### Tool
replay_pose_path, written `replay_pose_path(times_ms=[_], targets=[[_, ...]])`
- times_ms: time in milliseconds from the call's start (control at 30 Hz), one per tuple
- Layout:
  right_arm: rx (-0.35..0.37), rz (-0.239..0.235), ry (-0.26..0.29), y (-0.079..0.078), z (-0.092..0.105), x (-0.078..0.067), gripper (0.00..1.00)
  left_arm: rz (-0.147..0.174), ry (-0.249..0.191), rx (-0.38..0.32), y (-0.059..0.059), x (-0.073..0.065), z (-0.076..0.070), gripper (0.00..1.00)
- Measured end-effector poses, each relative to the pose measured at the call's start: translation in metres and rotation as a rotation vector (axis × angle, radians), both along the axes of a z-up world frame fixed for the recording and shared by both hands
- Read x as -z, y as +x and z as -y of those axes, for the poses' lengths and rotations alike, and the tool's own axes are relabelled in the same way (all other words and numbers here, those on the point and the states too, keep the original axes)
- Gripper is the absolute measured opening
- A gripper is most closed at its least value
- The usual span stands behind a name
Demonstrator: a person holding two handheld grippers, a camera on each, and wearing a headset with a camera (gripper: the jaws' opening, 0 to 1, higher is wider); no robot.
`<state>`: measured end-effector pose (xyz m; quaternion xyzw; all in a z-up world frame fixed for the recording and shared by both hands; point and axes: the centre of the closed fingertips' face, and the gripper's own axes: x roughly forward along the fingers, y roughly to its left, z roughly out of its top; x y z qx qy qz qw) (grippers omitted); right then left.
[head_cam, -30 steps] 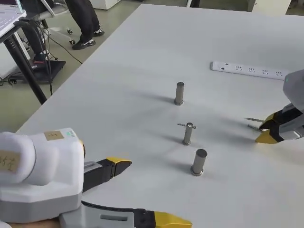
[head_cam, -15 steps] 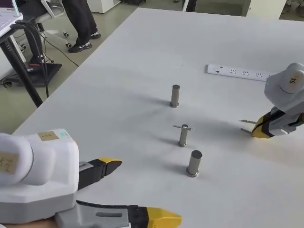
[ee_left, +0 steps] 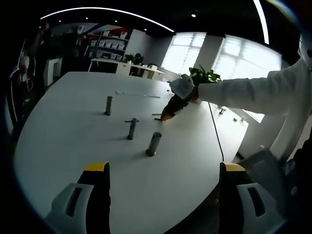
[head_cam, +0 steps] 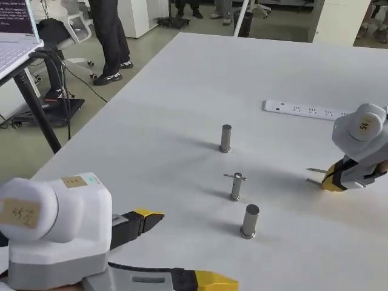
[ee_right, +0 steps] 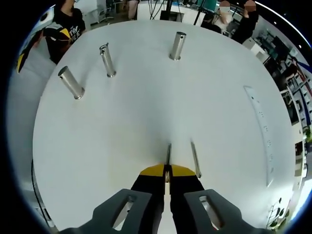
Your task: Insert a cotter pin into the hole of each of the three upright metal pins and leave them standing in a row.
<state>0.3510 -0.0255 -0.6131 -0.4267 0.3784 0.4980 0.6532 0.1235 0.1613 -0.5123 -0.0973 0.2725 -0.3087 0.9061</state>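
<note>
Three upright metal pins stand in a row on the white table [head_cam: 170, 109]: the far pin [head_cam: 225, 138], the middle pin [head_cam: 236, 186] with a cotter pin through its top, and the near pin [head_cam: 249, 220]. At the right, my right gripper [head_cam: 328, 180] [ee_right: 167, 171] rests low on the table, shut on a loose cotter pin [ee_right: 168, 155]. A second cotter pin [ee_right: 195, 159] lies just beside it. My left gripper [head_cam: 182, 248] [ee_left: 165, 168] hovers open near the front left, with nothing between its fingers.
A white power strip [head_cam: 306, 110] lies at the back right of the table. Off the table's left edge are a laptop [head_cam: 15, 36] on a stand, cables and a standing person's legs [head_cam: 112, 36].
My right gripper's jaws, apart around the cotter pins a second ago, have shut on one. The head camera has tilted up. The left gripper has stayed put.
</note>
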Motion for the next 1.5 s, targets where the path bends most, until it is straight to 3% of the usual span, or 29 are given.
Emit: replay_pose_path(times_ms=[133, 233, 333, 467, 567, 767, 833, 933, 1000, 1067, 1300, 1333, 1400, 1500], targets=[[0.006, 0.019, 0.04, 0.0, -0.004, -0.012, 0.0, 0.014, -0.01, -0.012, -0.001, -0.005, -0.001, 0.91], [0.005, 0.046, 0.073, 0.0, -0.006, -0.028, 0.0, 0.024, 0.023, 0.002, -0.003, -0.006, -0.001, 0.91], [0.048, 0.048, 0.116, -0.003, -0.007, -0.042, 0.0, 0.017, 0.024, -0.005, -0.003, -0.004, -0.001, 0.98], [0.034, 0.077, 0.158, -0.013, -0.006, -0.057, 0.0, -0.016, 0.022, -0.022, -0.001, 0.003, -0.002, 0.99], [0.023, 0.101, 0.177, -0.012, 0.0, -0.061, 0.0, -0.01, 0.004, -0.019, 0.0, 0.0, 0.0, 0.99], [0.029, 0.14, 0.231, -0.031, 0.001, -0.077, 0.0, -0.006, -0.008, -0.013, 0.007, -0.004, 0.003, 0.99], [0.026, 0.152, 0.255, -0.029, 0.002, -0.08, 0.0, -0.003, -0.007, -0.006, 0.01, -0.006, 0.004, 0.97], [0.003, 0.201, 0.302, -0.038, -0.004, -0.093, 0.0, 0.014, -0.013, 0.014, 0.015, -0.011, 0.008, 0.9], [0.006, 0.216, 0.34, -0.046, -0.008, -0.099, 0.0, 0.006, -0.014, 0.017, 0.02, -0.012, 0.009, 0.89], [-0.006, 0.23, 0.378, -0.055, -0.013, -0.105, 0.0, 0.021, -0.022, 0.015, 0.026, -0.018, 0.011, 0.87], [-0.078, 0.291, 0.428, -0.08, -0.028, -0.117, 0.0, 0.034, -0.023, 0.042, 0.041, -0.029, 0.022, 0.81], [-0.084, 0.3, 0.436, -0.073, -0.029, -0.118, 0.0, 0.036, -0.03, 0.05, 0.044, -0.031, 0.025, 0.78], [-0.094, 0.313, 0.455, -0.078, -0.034, -0.123, 0.0, 0.024, -0.044, 0.043, 0.049, -0.033, 0.03, 0.71], [-0.135, 0.341, 0.47, -0.09, -0.044, -0.129, 0.0, 0.025, -0.057, 0.049, 0.054, -0.036, 0.037, 0.69]])
